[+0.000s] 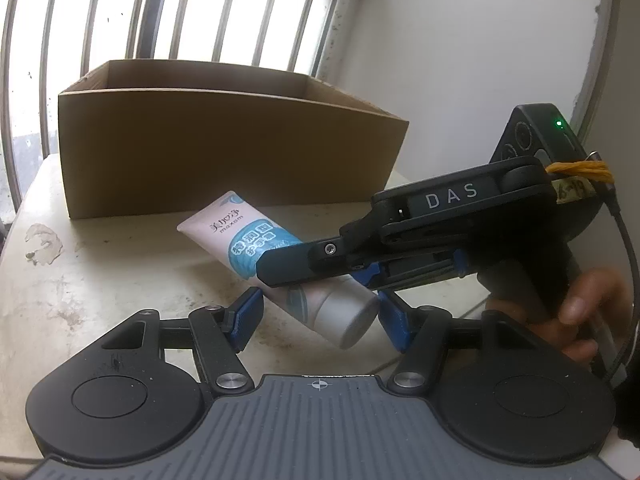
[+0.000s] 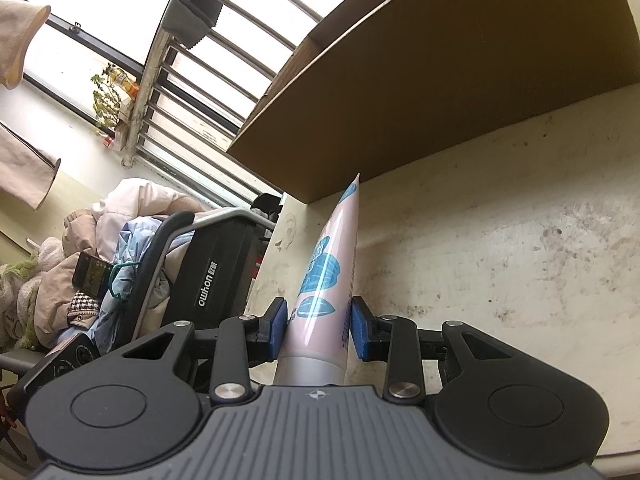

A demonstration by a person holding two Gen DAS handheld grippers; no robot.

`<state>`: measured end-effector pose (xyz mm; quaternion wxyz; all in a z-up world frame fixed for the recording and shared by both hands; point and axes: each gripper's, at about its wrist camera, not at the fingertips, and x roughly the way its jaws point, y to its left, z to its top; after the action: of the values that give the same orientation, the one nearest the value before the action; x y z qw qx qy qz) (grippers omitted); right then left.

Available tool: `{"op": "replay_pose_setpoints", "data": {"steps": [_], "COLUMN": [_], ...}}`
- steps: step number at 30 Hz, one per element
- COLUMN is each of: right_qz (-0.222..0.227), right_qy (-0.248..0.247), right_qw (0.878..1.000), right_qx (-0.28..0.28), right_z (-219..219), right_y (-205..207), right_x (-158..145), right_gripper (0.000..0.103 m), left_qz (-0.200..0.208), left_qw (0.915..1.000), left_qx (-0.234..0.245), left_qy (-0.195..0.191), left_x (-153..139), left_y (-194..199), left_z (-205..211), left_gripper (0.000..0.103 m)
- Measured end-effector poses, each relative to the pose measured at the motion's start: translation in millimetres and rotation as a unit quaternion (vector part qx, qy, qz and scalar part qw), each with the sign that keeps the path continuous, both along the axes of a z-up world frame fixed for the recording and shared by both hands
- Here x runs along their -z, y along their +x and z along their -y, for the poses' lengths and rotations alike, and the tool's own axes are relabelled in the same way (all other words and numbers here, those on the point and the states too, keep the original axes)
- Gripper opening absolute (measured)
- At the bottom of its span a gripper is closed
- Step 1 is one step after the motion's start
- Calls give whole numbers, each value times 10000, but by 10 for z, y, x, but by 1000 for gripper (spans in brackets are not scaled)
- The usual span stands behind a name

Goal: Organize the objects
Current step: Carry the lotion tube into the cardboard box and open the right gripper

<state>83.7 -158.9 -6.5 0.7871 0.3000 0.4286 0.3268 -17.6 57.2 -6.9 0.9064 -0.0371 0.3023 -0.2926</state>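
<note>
A pale pink tube [image 1: 224, 232] with blue print and a silver cap [image 1: 346, 318] lies slanted over the worn white table [image 1: 100, 272]. My right gripper [image 2: 319, 318] is shut on the tube [image 2: 328, 280], both blue pads pressing its body just ahead of the cap. In the left wrist view its black finger [image 1: 288, 266] crosses the tube from the right. My left gripper [image 1: 319, 320] is open, with its pads either side of the cap end and small gaps showing. The open cardboard box [image 1: 224, 152] stands behind, and the tube's crimped end points at its lower corner [image 2: 440, 80].
A person's hand [image 1: 580, 308] holds the right gripper's handle. Barred windows [image 1: 200, 8] run behind the box. Past the table's left edge [image 2: 272, 264] stand a black machine [image 2: 216, 280] and a pile of clothes [image 2: 120, 220] with a phone [image 2: 92, 274].
</note>
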Motion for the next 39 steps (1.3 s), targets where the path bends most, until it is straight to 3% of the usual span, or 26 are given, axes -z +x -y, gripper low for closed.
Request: {"op": "replay_pose_setpoints", "data": {"steps": [19,39], "right_qz": [194,602], "right_qy": [-1,44], "right_qw": [9998,9981], "right_qx": [-56,-138], "right_z": [-48,-104], "right_y": [-45,-153], "right_x": [-121,-396], "right_gripper": [37,37], "left_qz": [142,468], "left_qw": [9999,9987], "left_qx": [-32,-114], "left_qy": [-50,-184], "left_x": [14,-327], "left_y": [-59,-286], "left_z": [39,-41], "left_gripper": [63,63]}}
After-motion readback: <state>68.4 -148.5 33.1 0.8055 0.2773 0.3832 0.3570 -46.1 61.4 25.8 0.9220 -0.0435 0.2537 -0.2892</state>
